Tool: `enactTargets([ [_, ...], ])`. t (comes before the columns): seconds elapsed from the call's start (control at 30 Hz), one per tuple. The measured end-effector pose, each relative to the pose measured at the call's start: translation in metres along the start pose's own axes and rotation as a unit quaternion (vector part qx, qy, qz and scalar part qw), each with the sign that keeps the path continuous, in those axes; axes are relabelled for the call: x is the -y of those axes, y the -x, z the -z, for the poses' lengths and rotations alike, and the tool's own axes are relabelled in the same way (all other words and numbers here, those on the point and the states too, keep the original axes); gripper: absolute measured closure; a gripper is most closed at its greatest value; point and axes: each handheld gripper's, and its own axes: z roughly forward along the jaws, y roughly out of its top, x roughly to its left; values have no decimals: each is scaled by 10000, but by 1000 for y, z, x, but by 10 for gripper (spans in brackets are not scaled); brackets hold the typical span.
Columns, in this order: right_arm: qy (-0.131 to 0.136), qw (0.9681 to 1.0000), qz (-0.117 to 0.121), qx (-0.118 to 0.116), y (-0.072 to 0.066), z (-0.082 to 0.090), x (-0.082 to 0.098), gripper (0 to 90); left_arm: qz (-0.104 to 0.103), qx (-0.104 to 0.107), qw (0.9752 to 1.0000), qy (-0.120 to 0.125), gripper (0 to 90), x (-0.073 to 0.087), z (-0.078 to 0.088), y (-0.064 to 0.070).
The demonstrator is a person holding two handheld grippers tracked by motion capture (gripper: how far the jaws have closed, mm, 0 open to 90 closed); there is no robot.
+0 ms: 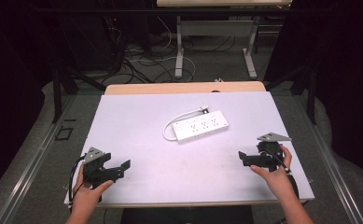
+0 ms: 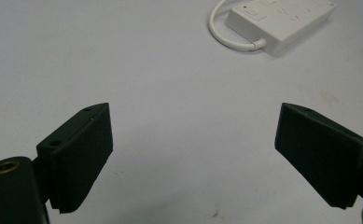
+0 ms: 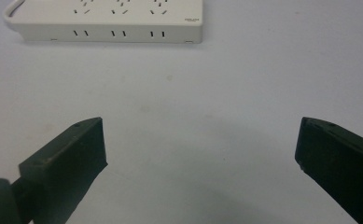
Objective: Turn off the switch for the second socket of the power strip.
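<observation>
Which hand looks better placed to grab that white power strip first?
Probably the right gripper: its open jaws face the power strip's long side squarely. From the left gripper, the strip sits off toward one corner.

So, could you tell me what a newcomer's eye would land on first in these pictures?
Probably the white power strip, lying alone near the middle of the pale table with its cord looped at its left end. Next, the two black grippers at the near corners: the left gripper and right gripper, both with jaws apart and nothing between them.
</observation>
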Motion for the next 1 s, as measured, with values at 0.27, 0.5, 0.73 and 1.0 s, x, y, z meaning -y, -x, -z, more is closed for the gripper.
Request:
enactTargets([
  [0.27, -125, 9998, 153, -101, 1, -1, -15, 67, -9, 7, 10000, -16, 126, 0, 0, 0],
  [0.5, -205, 9993, 274, -127, 0, -2, -30, 114, -26, 23, 10000, -47, 133, 0, 1, 0],
  [0.73, -331, 9983, 424, -229, -2, -4, -43, 146, -15, 2, 10000, -6, 136, 0, 0, 0],
  [1.0, -347, 9971, 610, -300, -8, -5, -62, 151, -3, -3, 10000, -10, 141, 0, 0, 0],
])
